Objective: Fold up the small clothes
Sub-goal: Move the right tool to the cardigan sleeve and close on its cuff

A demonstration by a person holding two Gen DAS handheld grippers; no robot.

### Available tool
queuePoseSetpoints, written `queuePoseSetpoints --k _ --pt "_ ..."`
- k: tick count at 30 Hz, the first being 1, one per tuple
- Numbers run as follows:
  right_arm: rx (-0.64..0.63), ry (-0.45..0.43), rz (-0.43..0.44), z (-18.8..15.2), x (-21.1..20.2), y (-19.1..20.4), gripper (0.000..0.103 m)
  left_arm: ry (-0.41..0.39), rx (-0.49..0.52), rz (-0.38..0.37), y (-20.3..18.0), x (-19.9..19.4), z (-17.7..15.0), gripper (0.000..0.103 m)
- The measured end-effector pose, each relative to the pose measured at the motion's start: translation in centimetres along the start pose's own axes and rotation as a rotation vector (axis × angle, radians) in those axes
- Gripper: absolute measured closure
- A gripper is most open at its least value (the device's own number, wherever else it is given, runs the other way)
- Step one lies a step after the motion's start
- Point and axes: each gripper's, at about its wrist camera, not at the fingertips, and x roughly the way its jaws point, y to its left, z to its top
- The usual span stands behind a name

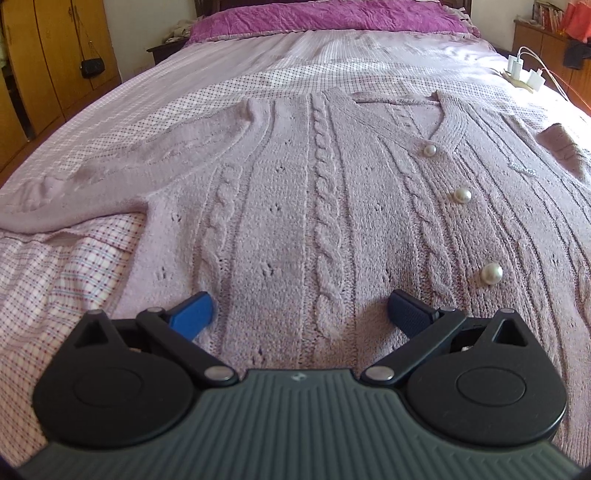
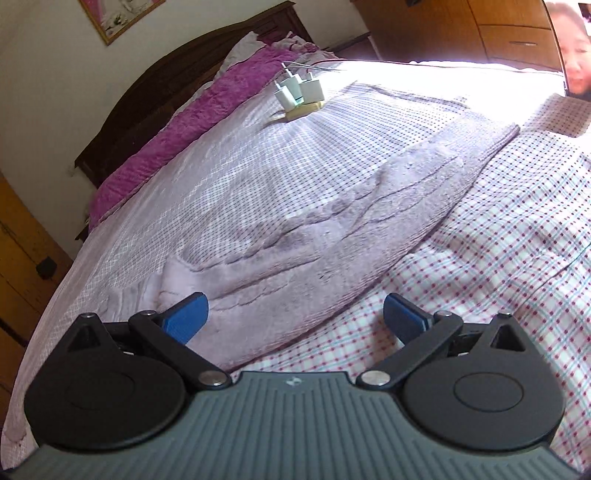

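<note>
Cardigan (image 1: 295, 206), pale lilac cable knit, lies flat and face up on a bed (image 1: 74, 280) covered in a red-and-blue checked sheet. 3 pearl buttons (image 1: 462, 195) run down its front, and the V neck points toward a magenta quilt (image 1: 325, 16) at the head of the bed. One sleeve stretches out to the left across the sheet. The left gripper (image 1: 300, 312) hangs low over the cardigan's lower front, its blue fingers (image 1: 194, 314) spread wide with nothing between them. The right gripper (image 2: 295, 314) is likewise spread wide and empty (above the other sleeve (image 2: 332, 229), near where it meets the sheet). White chargers (image 2: 297, 90) sit on the bed beyond.
</note>
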Motion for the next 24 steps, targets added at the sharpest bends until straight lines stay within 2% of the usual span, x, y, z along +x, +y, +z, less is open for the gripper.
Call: queuePoseSetpoints --k 4,13,24 --pt "0.024 0.016 0.037 0.9 2.1 -1.4 0.000 -0.001 0.000 -0.005 0.1 0.0 -0.1 0.000" --pt "-0.044 0.017 0.023 1.4 4.7 -1.2 0.000 -0.013 0.006 0.001 -0.2 0.1 -0.4 0.000" --pt "0.043 -0.061 0.072 3.1 5.6 -2.9 0.000 -0.018 0.011 0.001 -0.2 0.3 -0.4 0.000"
